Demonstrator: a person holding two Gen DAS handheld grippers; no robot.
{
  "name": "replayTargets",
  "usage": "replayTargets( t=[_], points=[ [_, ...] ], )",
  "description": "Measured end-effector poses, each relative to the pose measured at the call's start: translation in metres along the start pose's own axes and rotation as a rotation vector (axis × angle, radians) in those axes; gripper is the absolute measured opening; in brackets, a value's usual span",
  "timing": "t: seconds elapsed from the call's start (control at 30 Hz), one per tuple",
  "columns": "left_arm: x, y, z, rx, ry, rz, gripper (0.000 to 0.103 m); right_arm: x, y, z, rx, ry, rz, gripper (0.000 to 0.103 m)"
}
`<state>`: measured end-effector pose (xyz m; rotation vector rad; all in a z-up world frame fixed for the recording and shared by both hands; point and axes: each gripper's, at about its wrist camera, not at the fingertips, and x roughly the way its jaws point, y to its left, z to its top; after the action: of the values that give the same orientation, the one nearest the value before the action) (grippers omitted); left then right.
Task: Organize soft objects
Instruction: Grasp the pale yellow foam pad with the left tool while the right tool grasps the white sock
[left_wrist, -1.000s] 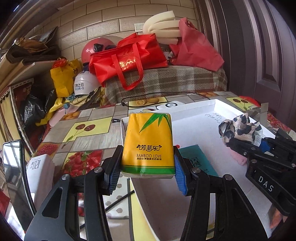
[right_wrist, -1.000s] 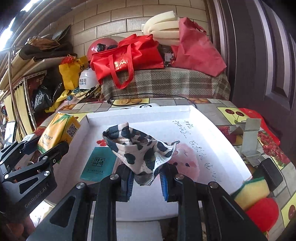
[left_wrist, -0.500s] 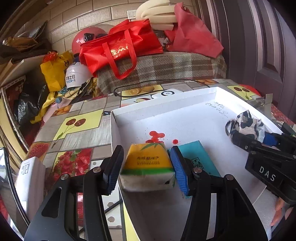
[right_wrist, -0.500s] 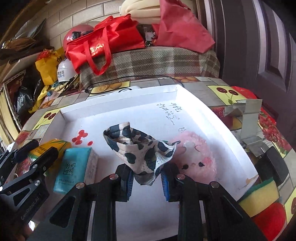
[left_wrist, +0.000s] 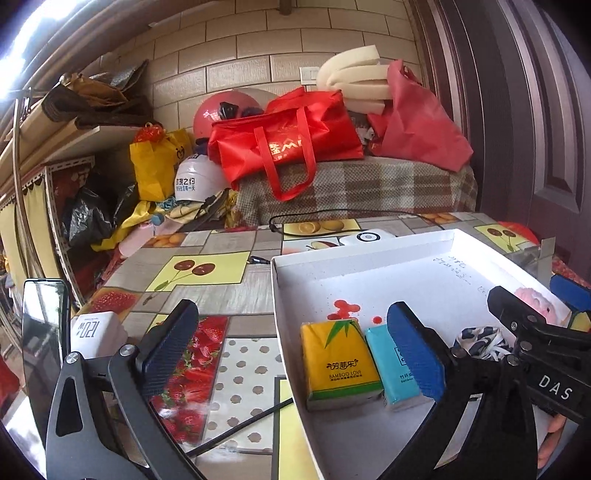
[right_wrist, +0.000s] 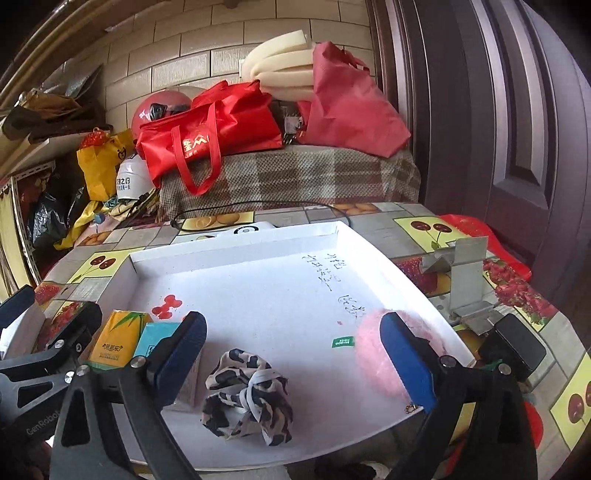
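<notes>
2 grippers (left_wrist: 291, 354) (right_wrist: 291, 360) w/ fingers apart; tissue pack (left_wrist: 340, 363), scarf (right_wrist: 247, 400) in tray (right_wrist: 258, 291).

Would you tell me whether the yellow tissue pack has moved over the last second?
Yes. The yellow tissue pack went down from the left claw into the white tray, beside the teal pack.

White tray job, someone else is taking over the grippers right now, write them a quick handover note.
Left gripper: open, empty. Right gripper: open, empty, above the spotted cloth.
In the white tray: yellow tissue pack lying flat beside the teal tissue pack, the spotted cloth near the front edge, pink fluffy item at the right side.
Done: all four sit in the tray.
Left: a yellow sponge shows beyond the tray's right edge, probably next.
</notes>
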<state>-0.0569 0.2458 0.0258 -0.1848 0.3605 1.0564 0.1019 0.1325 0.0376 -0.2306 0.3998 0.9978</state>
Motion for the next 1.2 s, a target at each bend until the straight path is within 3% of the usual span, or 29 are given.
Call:
replayTargets(
  t=[0.07, 0.2, 0.43, 0.63, 0.83, 1.03, 1.2],
  points=[
    [-0.001, 0.007, -0.001, -0.029, 0.011, -0.015, 0.103, -0.010, 0.003, -0.001, -0.019, -0.046, -0.003, 0.103],
    [-0.012, 0.015, -0.007, -0.053, 0.032, -0.055, 0.103, -0.032, 0.012, -0.009, -0.085, -0.096, -0.021, 0.103],
    [-0.055, 0.020, -0.025, 0.004, 0.033, -0.118, 0.103, -0.059, -0.012, -0.023, -0.035, -0.078, 0.018, 0.103],
    [-0.082, 0.017, -0.042, 0.086, 0.109, -0.185, 0.103, -0.094, -0.026, -0.040, -0.078, -0.069, 0.070, 0.103],
    [-0.086, 0.003, -0.062, 0.183, 0.276, -0.280, 0.103, -0.115, -0.072, -0.065, -0.120, 0.103, 0.046, 0.103],
    [-0.075, -0.010, -0.072, 0.243, 0.376, -0.287, 0.103, -0.107, -0.126, -0.084, 0.002, 0.318, 0.047, 0.103],
    [-0.068, -0.016, -0.077, 0.278, 0.419, -0.305, 0.101, -0.088, -0.113, -0.087, -0.010, 0.391, 0.076, 0.103]
  ],
)
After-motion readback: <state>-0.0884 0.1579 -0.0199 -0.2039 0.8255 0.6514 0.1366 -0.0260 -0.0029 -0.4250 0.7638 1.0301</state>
